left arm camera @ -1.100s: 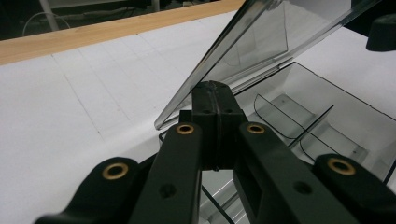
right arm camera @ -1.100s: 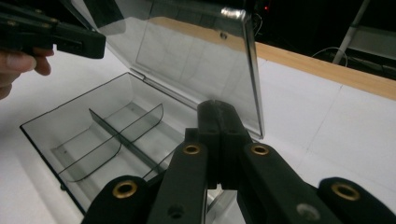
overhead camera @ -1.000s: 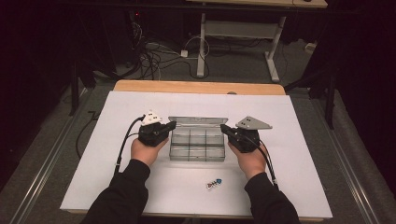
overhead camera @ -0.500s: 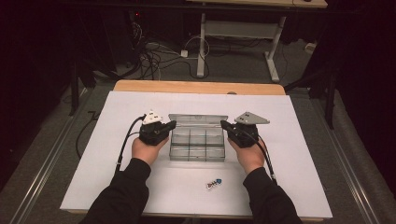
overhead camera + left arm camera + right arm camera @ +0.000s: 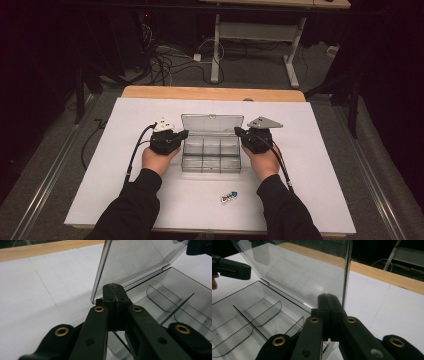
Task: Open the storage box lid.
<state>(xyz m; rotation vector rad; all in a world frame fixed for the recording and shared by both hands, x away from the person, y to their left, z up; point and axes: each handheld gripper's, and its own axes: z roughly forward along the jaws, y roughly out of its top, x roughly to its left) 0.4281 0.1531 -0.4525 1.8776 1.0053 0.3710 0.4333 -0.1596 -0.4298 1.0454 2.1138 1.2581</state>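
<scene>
My left tongs (image 5: 181, 135) and right tongs (image 5: 239, 132) are squeezed tight beside the open clear box (image 5: 211, 154), mid-frame.

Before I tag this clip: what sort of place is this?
Probably a lab or recording workspace: a white-covered table holding a clear compartment box, cables on the floor, and a desk frame behind.

We can read no words or numbers anywhere. A small sticker (image 5: 229, 197) on the tabletop (image 5: 320, 165) carries red and blue marks, but they are too small to make out.
</scene>
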